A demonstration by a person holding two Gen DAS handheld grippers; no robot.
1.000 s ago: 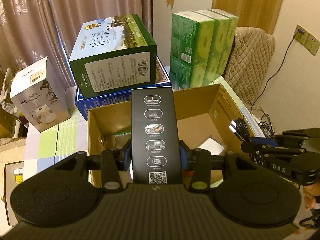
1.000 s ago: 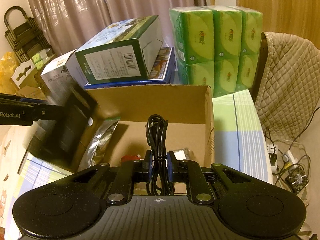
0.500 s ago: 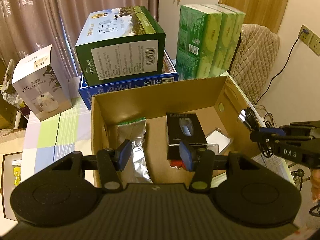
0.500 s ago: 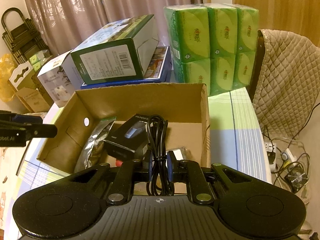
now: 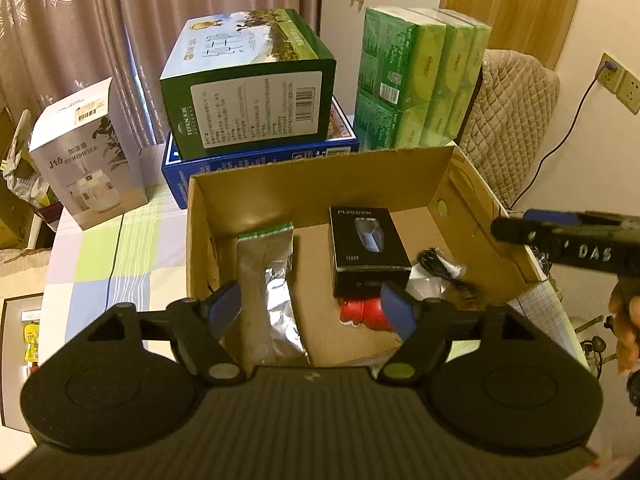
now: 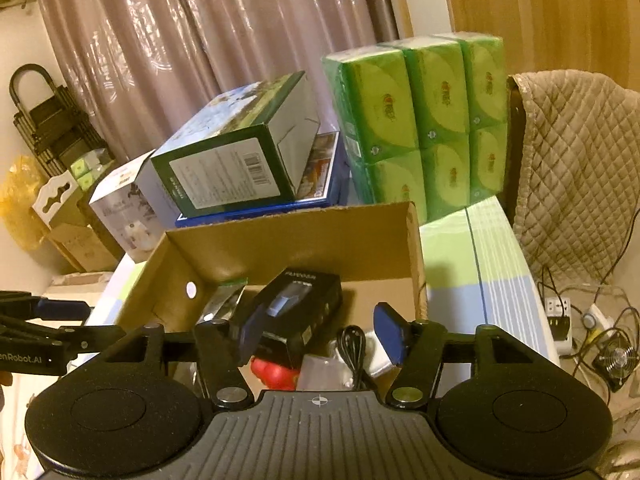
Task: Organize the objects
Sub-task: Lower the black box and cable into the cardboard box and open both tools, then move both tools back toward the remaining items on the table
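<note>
An open cardboard box (image 5: pixel 320 176) sits on a checked tablecloth (image 5: pixel 120 248), and everything here is placed relative to that box. Left of the box stands a white humidifier carton (image 5: pixel 86 156). Behind the box, a green carton (image 5: pixel 248 92) lies on a flat blue box (image 5: pixel 260 156), and right of those is a stack of green tissue packs (image 5: pixel 424 80).

Inside the box, from left to right: a silver foil pouch (image 5: pixel 272 280) leaning at the left wall, a small red object (image 5: pixel 364 312) near the front, a black product box (image 5: pixel 366 248) lying flat in the middle, and a coiled black cable (image 5: pixel 440 268) resting on a clear packet at the right.

The left gripper (image 5: pixel 314 306) hangs over the front left of the box, its jaws just having spread apart, with nothing between them; the black product box lies free below. The right gripper (image 6: pixel 316 334) hangs over the front right; its jaws have also just been opening, and the cable (image 6: pixel 354 344) lies loose in the box under them, no longer pinched.

Both drops look complete. To finish the step well, each gripper should lift straight up clear of the box walls before swinging away, so the blue pads (image 6: pixel 390 334) do not snag the cable loops or nudge the pouch
</note>
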